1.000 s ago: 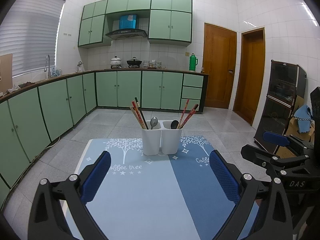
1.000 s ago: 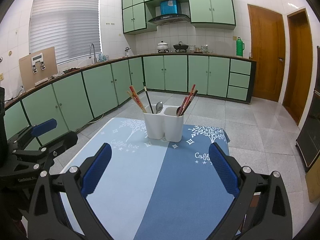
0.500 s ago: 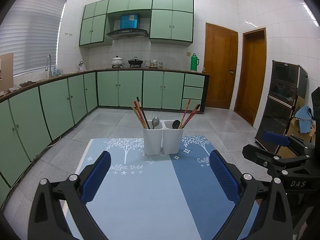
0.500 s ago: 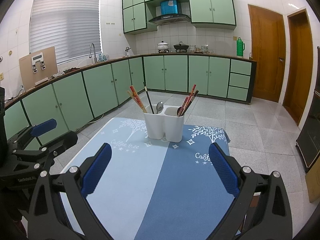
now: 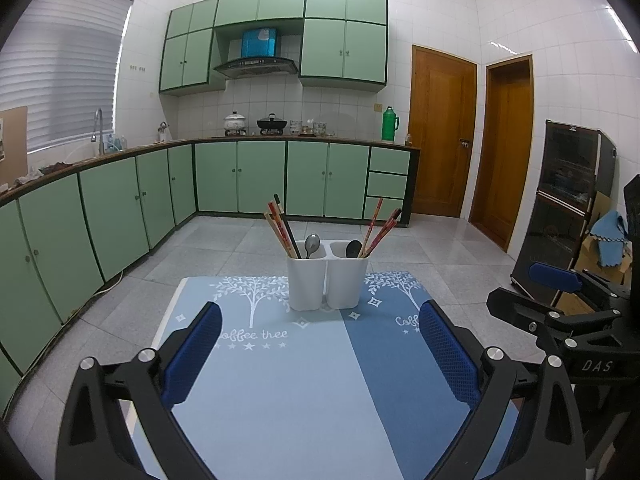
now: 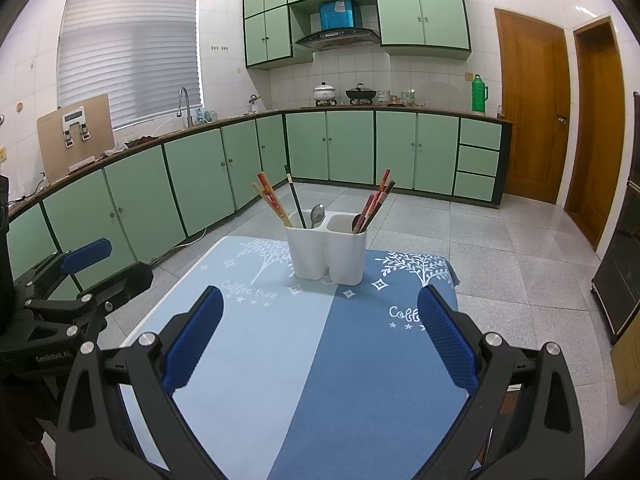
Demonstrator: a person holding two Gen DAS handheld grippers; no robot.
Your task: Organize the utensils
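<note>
**Fingers wide on both sides, holder standing at the far end**

Fingers [image 5: 192, 350] on your left gripper [image 5: 320, 354] are spread wide apart with nothing between them, blue pads facing each other over the two-tone blue mat [image 5: 304, 384]. Same story on your right gripper [image 6: 320, 346]: fingers [image 6: 448, 344] parted, nothing held, hovering above the mat's darker half.

Ahead of both, the white utensil holder [image 5: 327, 282] stands upright near the far edge of the surface, on the mat between the printed white trees (two compartments joined side by side). Its left compartment holds a bundle of chopsticks [image 5: 280, 228] leaning left and a silver spoon [image 5: 312, 245]. Its right compartment holds a dark spoon [image 5: 353, 249] and a second set of chopsticks [image 5: 380, 229] leaning right.

From your left camera, the right gripper shows at the right edge, beside the surface; from your right camera, the left gripper shows at the left edge. Both are well apart from the holder. Green cabinets [image 6: 352, 148] line the walls behind.
</note>
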